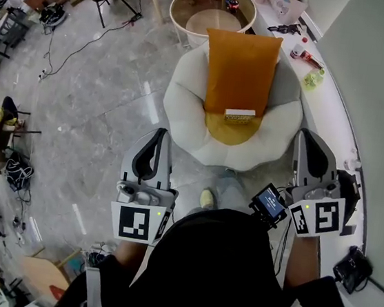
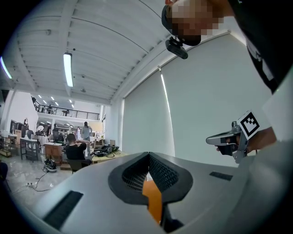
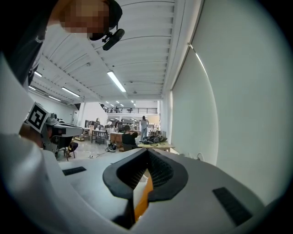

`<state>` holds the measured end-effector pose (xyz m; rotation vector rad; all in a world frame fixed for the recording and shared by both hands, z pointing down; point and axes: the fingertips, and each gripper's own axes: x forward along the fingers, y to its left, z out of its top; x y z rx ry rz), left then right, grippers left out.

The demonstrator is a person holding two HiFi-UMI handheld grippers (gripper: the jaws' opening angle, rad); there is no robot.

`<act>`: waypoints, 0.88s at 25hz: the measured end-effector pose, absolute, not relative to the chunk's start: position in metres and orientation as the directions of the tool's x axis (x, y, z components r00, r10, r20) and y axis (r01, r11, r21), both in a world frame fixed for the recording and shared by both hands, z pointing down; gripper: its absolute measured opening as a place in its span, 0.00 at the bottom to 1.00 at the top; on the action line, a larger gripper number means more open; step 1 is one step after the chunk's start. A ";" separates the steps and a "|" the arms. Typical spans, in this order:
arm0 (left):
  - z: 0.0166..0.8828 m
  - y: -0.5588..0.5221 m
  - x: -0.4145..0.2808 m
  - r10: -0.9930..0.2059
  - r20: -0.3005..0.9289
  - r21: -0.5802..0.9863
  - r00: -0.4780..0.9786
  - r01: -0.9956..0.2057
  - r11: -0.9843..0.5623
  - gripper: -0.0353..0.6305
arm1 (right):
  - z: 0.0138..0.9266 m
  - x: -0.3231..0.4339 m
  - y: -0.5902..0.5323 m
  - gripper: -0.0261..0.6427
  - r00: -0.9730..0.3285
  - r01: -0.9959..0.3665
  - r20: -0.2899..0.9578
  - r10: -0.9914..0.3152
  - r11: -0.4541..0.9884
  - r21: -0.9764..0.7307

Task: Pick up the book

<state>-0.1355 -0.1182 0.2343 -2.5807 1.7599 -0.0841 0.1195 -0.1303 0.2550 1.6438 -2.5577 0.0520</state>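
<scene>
The book (image 1: 240, 115) is small and pale with a tan pattern. It lies on the yellow seat pad of a white flower-shaped chair (image 1: 184, 107), against the tall orange back cushion (image 1: 240, 68). My left gripper (image 1: 160, 133) is held level in front of the chair's left side, short of the book, with its jaws shut and empty. My right gripper (image 1: 310, 135) is level at the chair's right side, also shut on nothing. In the left gripper view the jaws (image 2: 148, 156) meet at the tip, with orange showing behind them. The right gripper view shows the same closed tip (image 3: 147, 151).
A round wooden table (image 1: 179, 2) with bottles stands behind the chair. A white counter (image 1: 337, 104) with bottles and small items curves along the right. Cables and chairs lie on the tiled floor at the left. The person's shoe (image 1: 206, 198) is just before the chair.
</scene>
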 end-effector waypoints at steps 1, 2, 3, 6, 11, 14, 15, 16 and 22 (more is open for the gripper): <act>0.235 -0.124 -0.132 -0.931 0.034 -0.045 0.363 -0.930 -0.365 0.07 | 0.257 0.123 -0.137 0.06 -0.414 -0.908 0.104 -0.904 0.418 0.024; 0.236 -0.131 -0.128 -0.931 0.034 -0.046 0.363 -0.930 -0.364 0.07 | 0.258 0.127 -0.144 0.06 -0.415 -0.907 0.105 -0.904 0.420 0.023; 0.236 -0.137 -0.124 -0.932 0.033 -0.048 0.361 -0.931 -0.363 0.07 | 0.260 0.130 -0.151 0.06 -0.417 -0.907 0.106 -0.903 0.421 0.021; 0.239 -0.155 -0.118 -0.932 0.038 -0.066 0.361 -0.930 -0.363 0.07 | 0.262 0.136 -0.171 0.06 -0.420 -0.905 0.109 -0.901 0.424 0.017; 0.235 -0.180 -0.104 -0.930 0.022 -0.065 0.368 -0.927 -0.369 0.07 | 0.266 0.145 -0.200 0.06 -0.430 -0.901 0.116 -0.896 0.434 0.016; 0.237 -0.197 -0.094 -0.933 0.024 -0.072 0.360 -0.930 -0.360 0.07 | 0.272 0.153 -0.218 0.06 -0.441 -0.895 0.123 -0.889 0.446 0.013; 0.237 -0.202 -0.093 -0.935 0.026 -0.077 0.355 -0.931 -0.356 0.07 | 0.272 0.155 -0.224 0.06 -0.445 -0.893 0.124 -0.887 0.450 0.012; 0.235 -0.206 -0.091 -0.935 0.020 -0.078 0.353 -0.932 -0.354 0.07 | 0.273 0.155 -0.229 0.06 -0.449 -0.891 0.125 -0.885 0.454 0.012; 0.238 -0.223 -0.086 -0.946 0.048 -0.093 0.321 -0.941 -0.324 0.07 | 0.274 0.161 -0.254 0.06 -0.477 -0.876 0.124 -0.870 0.482 0.015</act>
